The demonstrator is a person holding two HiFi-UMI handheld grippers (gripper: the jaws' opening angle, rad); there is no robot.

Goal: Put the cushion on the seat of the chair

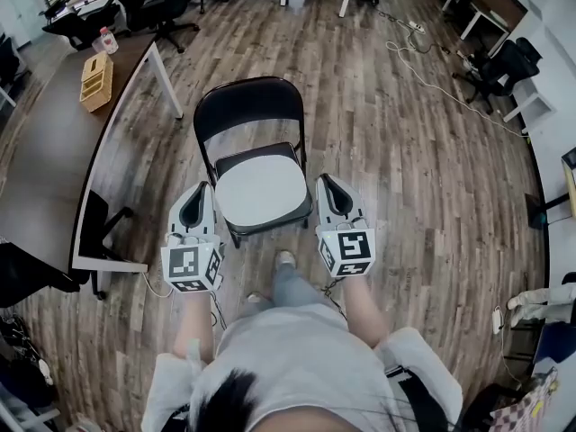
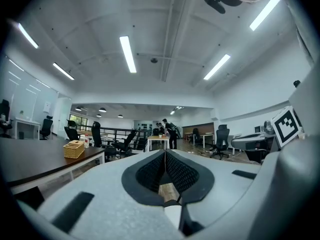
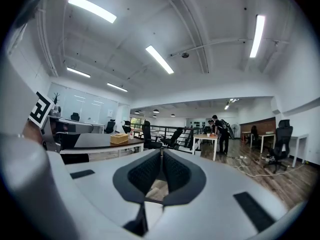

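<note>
Left hand-held gripper (image 1: 200, 190), right hand-held gripper (image 1: 326, 183): both closed, empty.
Pale grey square cushion (image 1: 261, 190): I see it between them, on black metal folding chair (image 1: 247, 106).

I look down on a wood-plank floor (image 1: 405, 151) bearing a black folding chair (image 1: 247, 106), pale cushion (image 1: 262, 190) lying flat on it; nearby, a dark table (image 1: 45, 169) carrying a woven box (image 1: 97, 81).

Open-plan office indicated. A long dark desk (image 1: 45, 178) and white tables (image 2: 159, 140) are ranged over a wood-plank floor (image 1: 405, 151), with black swivel chairs (image 1: 148, 7) drawn up. Strip lights (image 2: 128, 54) are fixed overhead; cables (image 1: 423, 68) are trailed across the floor.
</note>
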